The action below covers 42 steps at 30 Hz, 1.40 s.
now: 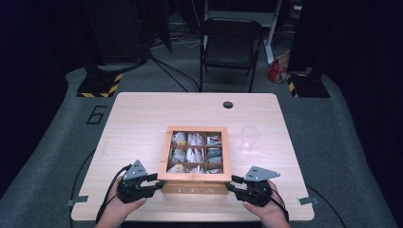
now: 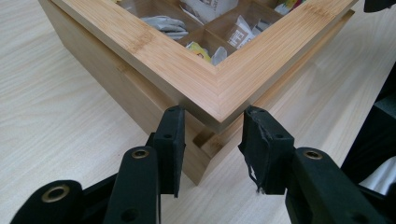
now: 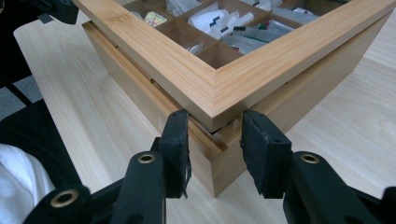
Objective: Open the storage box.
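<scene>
— Position of the box?

— Wooden tea box (image 1: pixel 197 154) toward the near edge of the table (image 1: pixel 138 114), roughly centred, front face lettered "TEA". Framed lid (image 2: pixel 187 60) with a see-through pane, sitting slightly proud of the base at both near corners; narrow gap visible under the frame there. Nine compartments inside, tea sachets (image 1: pixel 195 140) in them.

— Left gripper?

— Left gripper (image 1: pixel 154 183) at the box's near-left corner, held in the left hand (image 1: pixel 124 205). Jaws parted, one either side of the corner, just below the lid frame. Pads (image 2: pixel 172 140) close to the wood; contact not confirmable. Nothing clamped.

— Right gripper?

— Right gripper (image 1: pixel 234 183) at the near-right corner, held in the right hand (image 1: pixel 268 209). Jaws likewise spread, straddling the corner under the lid edge. Nothing gripped; touching or just apart, cannot tell.

— Surroundings?

— Clear plastic cup (image 1: pixel 249 137) upright, just beside the box's right side, apart from it. Round cable hole (image 1: pixel 228 104) near the table's far edge. Black folding chair (image 1: pixel 230 47) beyond the far edge. Two stand bases with yellow-black hazard tape (image 1: pixel 100 85) on the grey floor, off the far corners. Red bag (image 1: pixel 276 70) on the floor, right of the chair. Numeral "6" (image 1: pixel 96 115) marked on the floor, off the table's left edge.

— Obstructions?

— Only the box corner itself between each pair of jaws.
</scene>
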Tool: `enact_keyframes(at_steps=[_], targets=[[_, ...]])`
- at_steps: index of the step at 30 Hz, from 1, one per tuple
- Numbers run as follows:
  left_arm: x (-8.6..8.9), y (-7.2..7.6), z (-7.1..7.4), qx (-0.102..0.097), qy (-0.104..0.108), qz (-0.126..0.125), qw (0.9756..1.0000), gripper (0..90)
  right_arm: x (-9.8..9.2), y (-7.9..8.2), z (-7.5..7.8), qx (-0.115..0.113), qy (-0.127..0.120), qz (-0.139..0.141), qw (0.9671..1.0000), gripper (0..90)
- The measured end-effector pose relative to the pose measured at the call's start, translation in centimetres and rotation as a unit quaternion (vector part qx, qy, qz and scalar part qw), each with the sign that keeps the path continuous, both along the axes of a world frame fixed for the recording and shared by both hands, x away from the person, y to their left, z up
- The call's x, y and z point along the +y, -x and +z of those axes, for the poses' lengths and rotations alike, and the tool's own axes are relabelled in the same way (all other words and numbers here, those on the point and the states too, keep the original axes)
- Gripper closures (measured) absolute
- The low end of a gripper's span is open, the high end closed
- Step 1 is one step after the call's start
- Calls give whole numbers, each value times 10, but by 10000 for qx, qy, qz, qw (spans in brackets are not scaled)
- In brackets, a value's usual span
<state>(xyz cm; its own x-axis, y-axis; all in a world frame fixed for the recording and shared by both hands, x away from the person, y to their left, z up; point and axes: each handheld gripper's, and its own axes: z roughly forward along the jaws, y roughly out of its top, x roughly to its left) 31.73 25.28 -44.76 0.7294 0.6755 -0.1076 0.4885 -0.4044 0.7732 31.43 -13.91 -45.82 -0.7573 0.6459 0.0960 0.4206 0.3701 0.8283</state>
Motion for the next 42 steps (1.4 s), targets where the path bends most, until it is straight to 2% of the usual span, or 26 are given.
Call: enact_keyframes(at_steps=[4, 6, 7, 8, 9, 12, 16, 23, 30, 33, 37, 40, 42], targets=[[1, -1, 6, 1, 76, 31, 10000, 597, -1, -1, 5, -34, -58, -80, 9999, 609], [1, -1, 8, -62, 59, 26, 10000, 596, -2, -1, 9, -81, -70, -68, 9999, 608], [1, -1, 9, 4, 91, 30, 10000, 596, -2, -1, 9, -81, -70, -68, 9999, 608], [1, -2, 10, -21, 100, 48, 9999, 596, -2, -2, 10, -100, -69, -51, 9999, 607], [2, -2, 11, 32, 78, -6, 10000, 596, -2, -1, 11, -76, -55, -67, 9999, 606], [3, -4, 14, -55, 85, 18, 9999, 595, -2, -3, 15, -78, -86, -46, 9999, 602], [4, -5, 18, -51, 158, 33, 9999, 595, -2, -4, 19, -58, -121, -54, 9999, 597], [5, -9, 29, 35, 233, 26, 9997, 594, -1, -7, 31, -97, -96, -93, 9999, 590], [4, -9, 35, -132, 164, 130, 9997, 551, -1, -10, 39, -103, -88, -107, 9999, 560], [4, -9, 39, -183, 136, 131, 9997, 535, -1, -11, 42, -141, -80, -128, 9998, 550], [3, -9, 44, -313, 161, 88, 9993, 532, -1, -14, 48, -217, -73, -105, 9997, 541], [2, -9, 48, -436, 105, 88, 9990, 533, 0, -15, 51, -259, -75, -96, 9996, 541], [3, -10, 50, -435, 118, 70, 9990, 533, 0, -16, 52, -261, -81, -68, 9996, 541]])
